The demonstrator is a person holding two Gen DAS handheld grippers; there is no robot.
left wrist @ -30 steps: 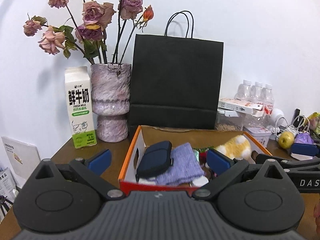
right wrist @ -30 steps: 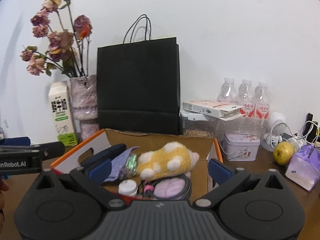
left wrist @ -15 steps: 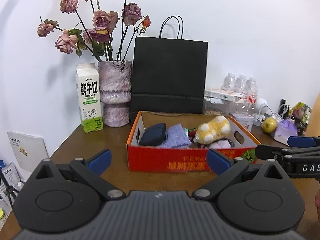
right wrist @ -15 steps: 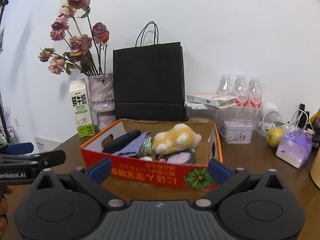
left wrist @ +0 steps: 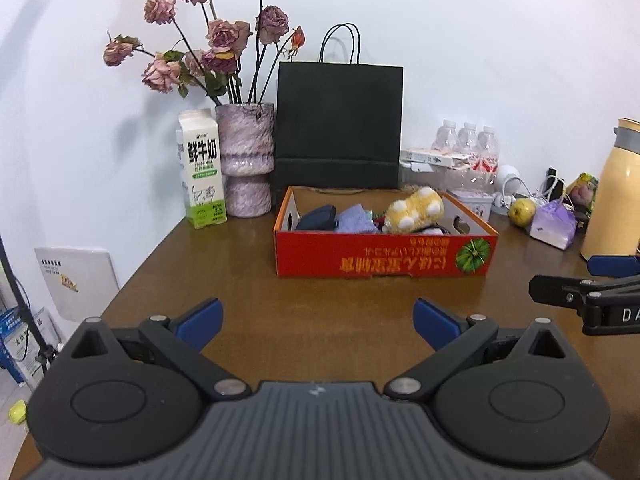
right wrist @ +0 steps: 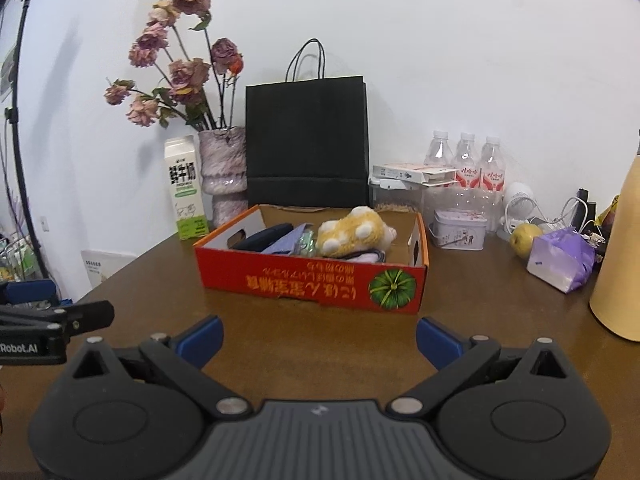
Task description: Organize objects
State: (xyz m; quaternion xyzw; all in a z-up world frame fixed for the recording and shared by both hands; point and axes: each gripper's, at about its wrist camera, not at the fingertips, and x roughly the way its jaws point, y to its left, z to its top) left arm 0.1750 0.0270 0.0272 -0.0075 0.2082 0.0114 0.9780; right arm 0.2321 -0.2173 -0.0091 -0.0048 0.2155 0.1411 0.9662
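Note:
A red cardboard box (left wrist: 384, 256) (right wrist: 312, 280) stands on the brown table (left wrist: 248, 280), well ahead of both grippers. Inside lie a yellow plush toy (left wrist: 416, 210) (right wrist: 352, 232), a dark blue case (left wrist: 318, 216) (right wrist: 262, 238) and a light purple cloth (left wrist: 354, 220) (right wrist: 286, 244). My left gripper (left wrist: 318, 322) hangs open over bare table, nothing between its blue pads. My right gripper (right wrist: 319, 334) is open too and holds nothing; its side shows at the right edge of the left wrist view.
Against the white wall stand a milk carton (left wrist: 202, 168), a vase of dried roses (left wrist: 246, 160), a black paper bag (left wrist: 340, 124) and water bottles (right wrist: 464, 164). At right lie a tin (right wrist: 460, 228), a green apple (right wrist: 526, 234), a purple pouch (right wrist: 560, 260) and a yellow flask (left wrist: 614, 196).
Both grippers have pulled back from above the box towards the near side of the table; the box looks smaller and farther. Both stayed open and empty.

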